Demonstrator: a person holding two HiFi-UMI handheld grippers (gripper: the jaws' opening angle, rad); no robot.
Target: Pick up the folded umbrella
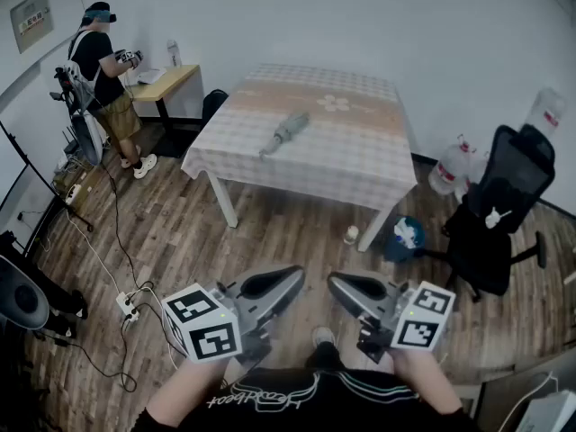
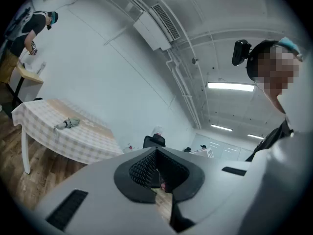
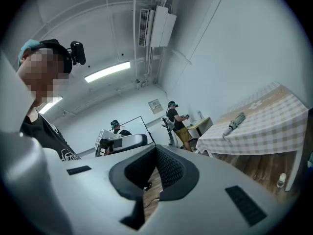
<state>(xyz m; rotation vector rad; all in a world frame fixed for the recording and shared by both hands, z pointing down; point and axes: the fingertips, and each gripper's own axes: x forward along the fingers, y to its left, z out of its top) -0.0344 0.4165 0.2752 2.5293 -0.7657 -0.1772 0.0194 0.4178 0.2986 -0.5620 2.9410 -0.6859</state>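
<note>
**Left gripper** [image 1: 290, 277]: grey moulded shell tapering to a point. The jaws are clenched tip to tip with nothing between them. In its own view the black pads [image 2: 141, 169] show a fine dimpled texture and curve apart behind the tips into a hollow, roughly diamond-shaped gap.

**Right gripper** [image 1: 340, 283]: same build, with the jaws likewise pressed together and empty. The same dimpled black lining shows in its own view. Both grippers are held low, in front of the person's body.

**Folded umbrella** [image 1: 286, 131]: a slim grey bundle of gathered fabric, narrowing to a thinner end. It lies flat and diagonal near the middle of the table [image 1: 360, 156], well apart from both grippers.

**Table:** square, on white legs, draped in a pale checked cloth with a tan band.

**Floor** [image 1: 270, 232]: dark wood-grain planks.

**Black swivel chair** [image 1: 499, 210]: stands near the table's right side.
</note>
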